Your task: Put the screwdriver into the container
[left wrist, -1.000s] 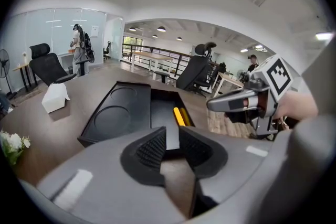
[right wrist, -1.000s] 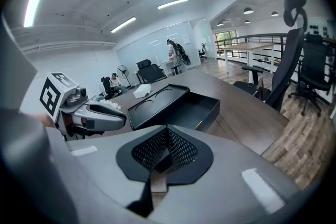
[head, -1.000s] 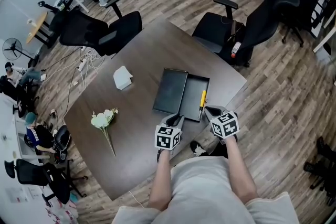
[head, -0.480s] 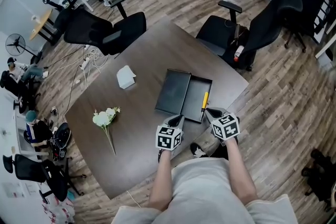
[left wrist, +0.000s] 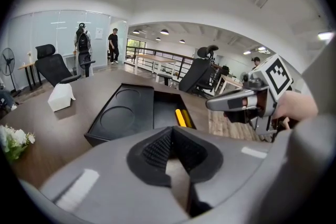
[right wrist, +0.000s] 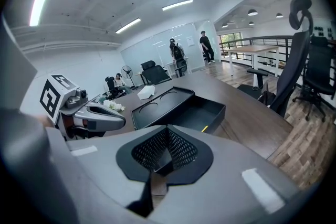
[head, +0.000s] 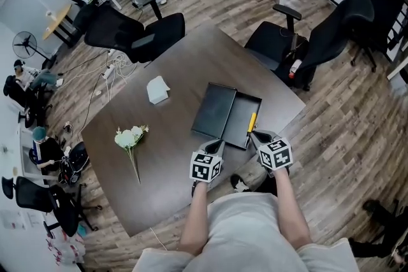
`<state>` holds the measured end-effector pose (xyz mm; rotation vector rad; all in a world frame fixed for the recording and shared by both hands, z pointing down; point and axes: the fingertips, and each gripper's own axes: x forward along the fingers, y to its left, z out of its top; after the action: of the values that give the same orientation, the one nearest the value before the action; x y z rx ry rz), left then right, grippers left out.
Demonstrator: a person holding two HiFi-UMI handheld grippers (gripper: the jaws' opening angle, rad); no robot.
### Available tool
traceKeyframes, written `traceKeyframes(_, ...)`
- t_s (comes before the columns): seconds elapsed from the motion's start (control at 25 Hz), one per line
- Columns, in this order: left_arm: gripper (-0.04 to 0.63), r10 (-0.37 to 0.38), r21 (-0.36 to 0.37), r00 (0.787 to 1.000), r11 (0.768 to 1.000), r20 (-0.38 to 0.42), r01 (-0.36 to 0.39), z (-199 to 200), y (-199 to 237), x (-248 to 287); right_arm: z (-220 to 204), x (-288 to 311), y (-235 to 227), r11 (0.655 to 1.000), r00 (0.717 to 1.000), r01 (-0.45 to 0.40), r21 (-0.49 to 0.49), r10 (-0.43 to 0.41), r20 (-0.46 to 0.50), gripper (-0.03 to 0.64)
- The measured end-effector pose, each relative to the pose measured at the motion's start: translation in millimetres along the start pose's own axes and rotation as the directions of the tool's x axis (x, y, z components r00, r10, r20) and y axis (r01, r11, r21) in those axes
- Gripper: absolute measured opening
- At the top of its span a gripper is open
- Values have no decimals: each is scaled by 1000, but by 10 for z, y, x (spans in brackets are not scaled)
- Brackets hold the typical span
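Nearest to the person, both tools hover over the near edge of the dark brown wooden counter (head: 172, 159). The left tool (head: 215, 146) has its jaws pressed together and there is nothing between them. The right tool (head: 257, 136) also has its jaws together and holds nothing. The two tools are near each other, and both point at the container.

Just behind the tips of the tools lies the black rectangular plastic container (head: 238, 119), close to the near edge and toward the right corner of the counter. Its flat lid (head: 213, 109), with two round hollows, is laid open at the left side of the tray. The screwdriver with the yellow handle (head: 251, 122) lies inside the open tray, along its right wall, apart from both tools.

Toward the left corner lies a small bunch of white flowers with a green stem (head: 129, 137). Farther, near the far left edge, stands a white tissue box (head: 158, 89). Beyond the counter, black office chairs (head: 137, 41) stand on the wooden floor.
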<state>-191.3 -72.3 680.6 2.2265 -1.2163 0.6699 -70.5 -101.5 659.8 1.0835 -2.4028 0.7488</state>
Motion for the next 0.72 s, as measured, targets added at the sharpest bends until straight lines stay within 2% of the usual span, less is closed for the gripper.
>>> traceKeyframes(0.72,55,7,16,999,1000,34,-8,57,-17,-17,-13,-29,70,1000,1000,-13,-22,13,-3,2)
